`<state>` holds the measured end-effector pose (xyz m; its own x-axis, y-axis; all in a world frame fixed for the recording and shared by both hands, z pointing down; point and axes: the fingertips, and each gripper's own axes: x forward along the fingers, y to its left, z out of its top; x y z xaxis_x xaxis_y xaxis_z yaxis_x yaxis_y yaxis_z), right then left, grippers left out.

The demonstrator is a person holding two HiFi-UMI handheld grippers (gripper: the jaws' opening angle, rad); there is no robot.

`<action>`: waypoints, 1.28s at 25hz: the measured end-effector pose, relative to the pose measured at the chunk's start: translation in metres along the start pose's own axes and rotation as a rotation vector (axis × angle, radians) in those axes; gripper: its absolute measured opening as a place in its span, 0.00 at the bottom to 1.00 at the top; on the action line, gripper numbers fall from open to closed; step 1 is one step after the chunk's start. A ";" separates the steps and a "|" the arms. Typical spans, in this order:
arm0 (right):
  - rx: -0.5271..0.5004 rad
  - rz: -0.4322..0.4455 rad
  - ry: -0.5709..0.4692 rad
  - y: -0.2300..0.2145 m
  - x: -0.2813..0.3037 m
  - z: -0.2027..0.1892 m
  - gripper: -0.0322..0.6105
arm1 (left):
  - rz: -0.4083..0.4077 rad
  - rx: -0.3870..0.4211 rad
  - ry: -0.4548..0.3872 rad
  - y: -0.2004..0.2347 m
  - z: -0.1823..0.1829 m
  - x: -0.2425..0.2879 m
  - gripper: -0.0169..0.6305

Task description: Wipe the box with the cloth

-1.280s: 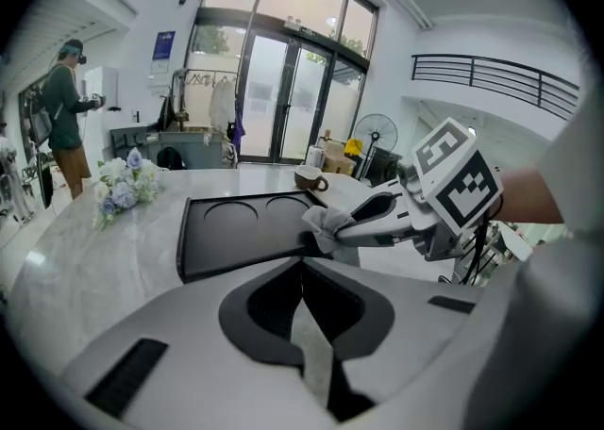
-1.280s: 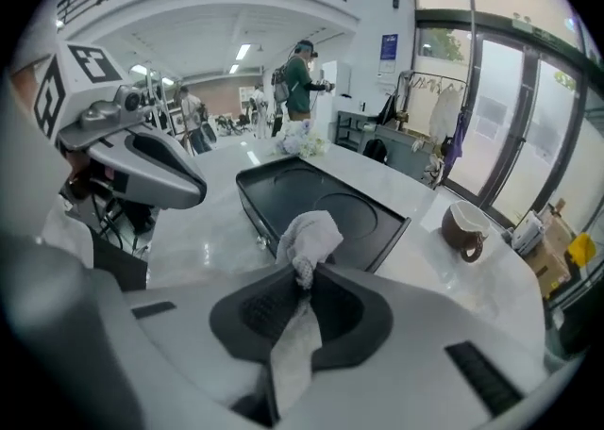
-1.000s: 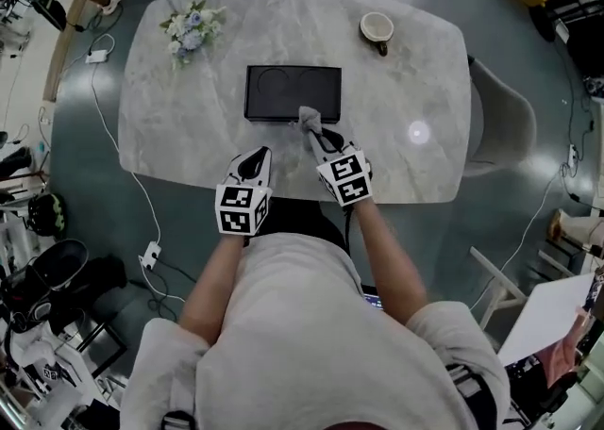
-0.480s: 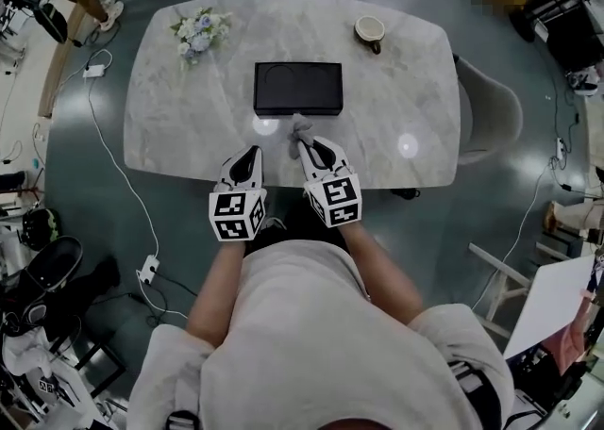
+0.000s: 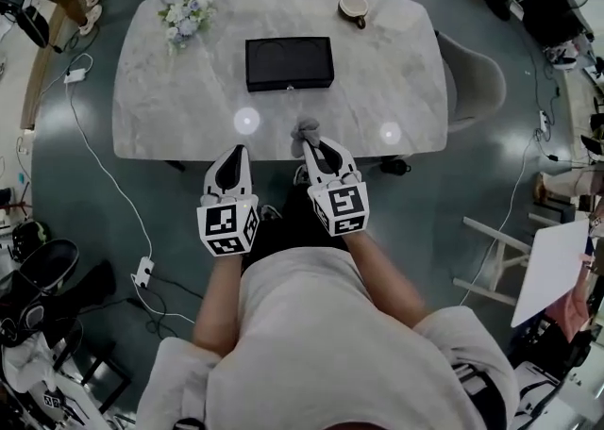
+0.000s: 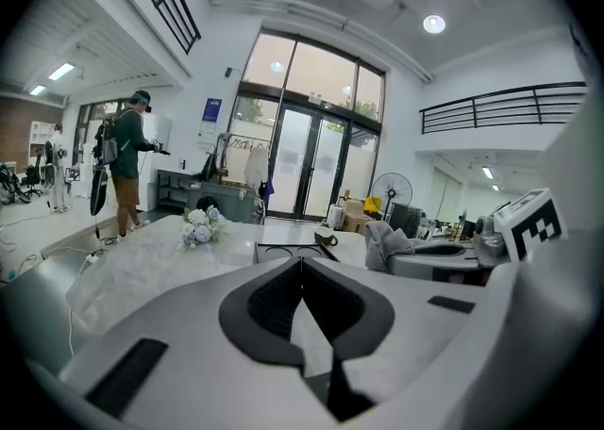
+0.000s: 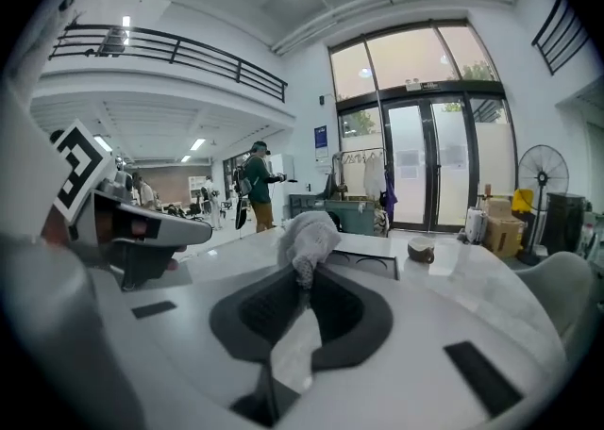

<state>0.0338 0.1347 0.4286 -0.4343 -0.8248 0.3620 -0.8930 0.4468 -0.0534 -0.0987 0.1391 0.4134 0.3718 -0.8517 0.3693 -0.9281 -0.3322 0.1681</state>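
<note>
Marble table (image 5: 170,107) with rounded corners on a glossy grey-green floor (image 5: 85,192), ceiling lights mirrored in the top. Beyond, tall glass doors (image 6: 311,178), a mezzanine railing (image 6: 500,103) and a standing fan (image 6: 387,194). On the table: black box (image 5: 289,63) near the middle, flower bunch (image 5: 186,21) far left, cup (image 5: 354,8) far right. Grey chair (image 5: 472,84) at the right end; power strip (image 5: 143,272) on the floor. At the near edge, well apart from the box: left gripper (image 5: 237,149), jaws together on nothing; right gripper (image 5: 310,143), clamped on the bunched grey cloth (image 5: 304,128). Bare marble between cloth and box.
</note>
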 end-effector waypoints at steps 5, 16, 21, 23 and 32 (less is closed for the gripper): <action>-0.040 -0.047 -0.078 -0.030 -0.064 0.023 0.13 | -0.026 0.062 -0.081 -0.064 0.023 -0.019 0.06; -0.091 -0.088 -0.276 -0.089 -0.122 0.114 0.13 | -0.025 0.145 -0.253 -0.132 0.107 -0.021 0.06; -0.102 -0.092 -0.337 -0.106 -0.145 0.135 0.13 | -0.013 0.177 -0.309 -0.161 0.133 -0.028 0.06; -0.117 -0.087 -0.351 -0.108 -0.149 0.141 0.13 | -0.006 0.182 -0.329 -0.164 0.139 -0.029 0.06; -0.138 -0.082 -0.367 -0.109 -0.153 0.158 0.13 | 0.007 0.180 -0.353 -0.162 0.154 -0.032 0.06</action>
<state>0.1793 0.1572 0.2318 -0.3977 -0.9175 0.0023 -0.9131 0.3960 0.0965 0.0362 0.1579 0.2333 0.3649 -0.9306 0.0281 -0.9309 -0.3652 -0.0082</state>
